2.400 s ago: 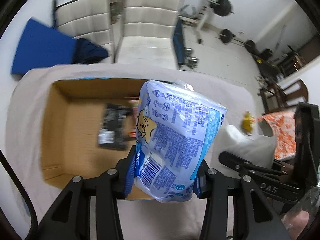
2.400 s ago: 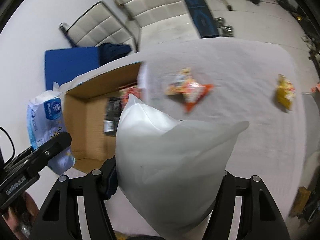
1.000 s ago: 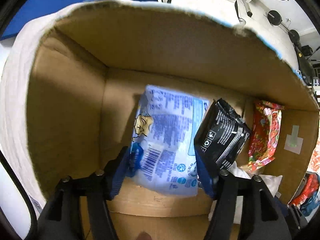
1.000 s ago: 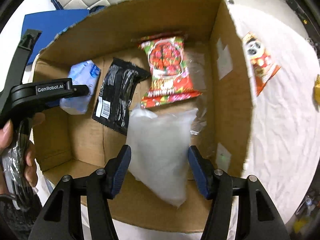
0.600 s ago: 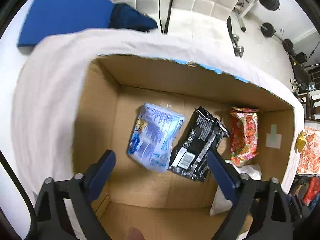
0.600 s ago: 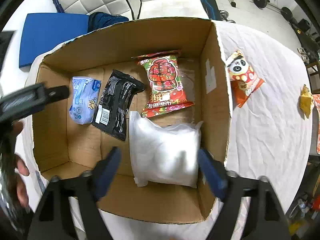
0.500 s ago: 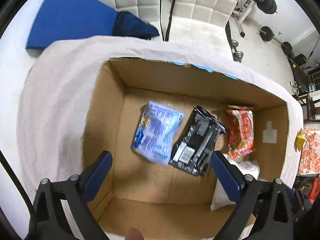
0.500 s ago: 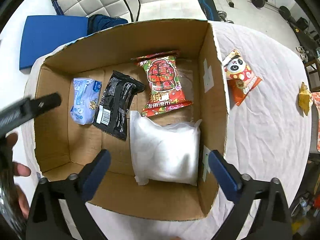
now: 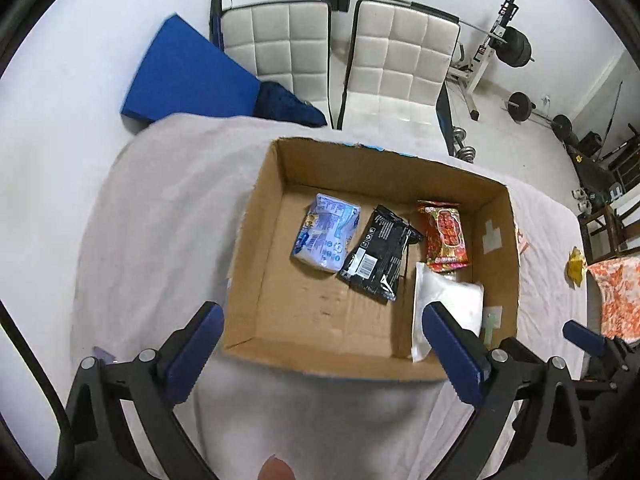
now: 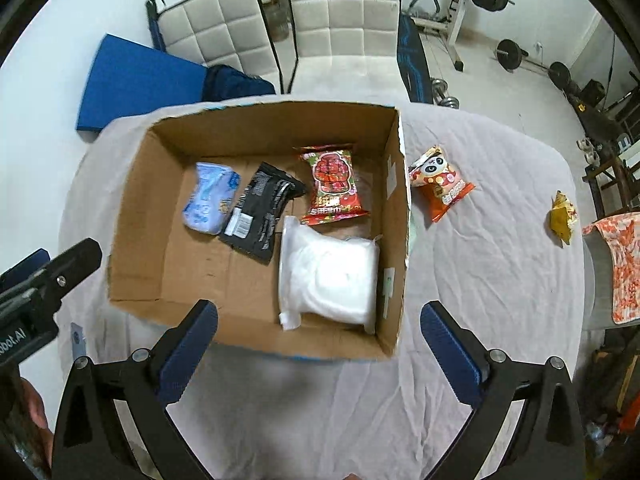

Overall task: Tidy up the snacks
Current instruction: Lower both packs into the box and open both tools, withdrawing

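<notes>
Although four packets already lie in the cardboard box [image 10: 136, 216] at the centre of the right wrist view, two snacks remain out on the white cloth [image 10: 480, 280]: the panda packet [image 10: 440, 186] just right of the box wall, and a yellow packet [image 10: 563, 216] near the right edge. Inside, the blue packet [image 10: 210, 200], black packet [image 10: 260, 212] and red packet [image 10: 334, 184] sit in a row, with the white bag [image 10: 330, 276] below the red one.

The right gripper [image 10: 320, 332] and left gripper [image 9: 324, 336] both hang spread wide and empty, at the bottom of their frames above the box's near edge.

The panda packet lies close against the box wall, so a finger could probably catch the cardboard and shove the box. Both crinkly packets may slip from a shallow pinch.
</notes>
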